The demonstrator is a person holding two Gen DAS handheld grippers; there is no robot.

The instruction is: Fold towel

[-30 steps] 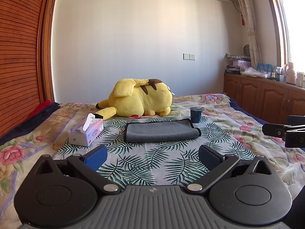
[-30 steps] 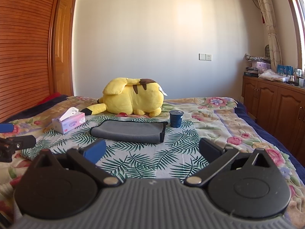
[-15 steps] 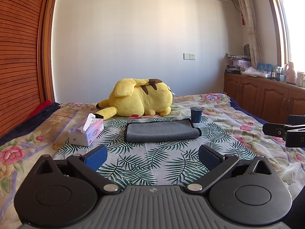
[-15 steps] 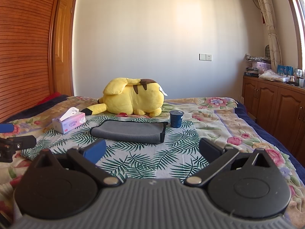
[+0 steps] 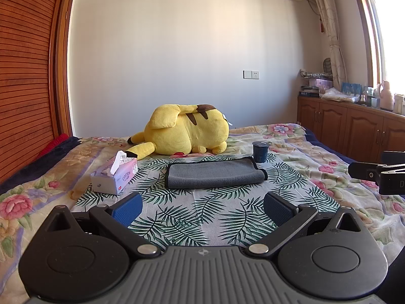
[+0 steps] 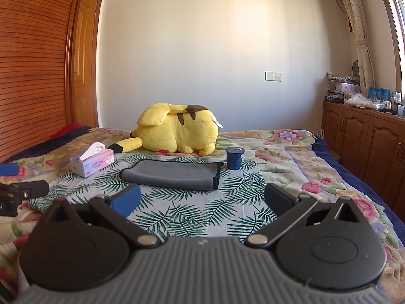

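- Left gripper (image 5: 202,209): fingers (image 5: 126,209) were spread wide, nothing was held between them; it was hovering over the near part of the palm-leaf cloth (image 5: 202,217).
- Right gripper (image 6: 202,200): fingers (image 6: 125,200) were likewise set wide apart with nothing gripped; it was positioned above the near edge of the same cloth.
- Each gripper was visible in the other's view: the right one at the right edge of the left wrist view, the left one at the left edge of the right wrist view.
- Towel (image 5: 215,174): grey, already folded into a long flat rectangle, laid on the palm-leaf cloth around the middle of the bed (image 5: 329,152), well apart from both grippers and untouched.
- Dark blue cup (image 5: 260,151) was standing upright just beside the towel's far right corner.
- Tissue box (image 5: 115,174) was seen off the towel's left end, toward the left edge of the bed, with a tissue sticking out.
- Yellow plush toy (image 5: 187,131) was lying beyond the towel, toward the far edge of the bed.
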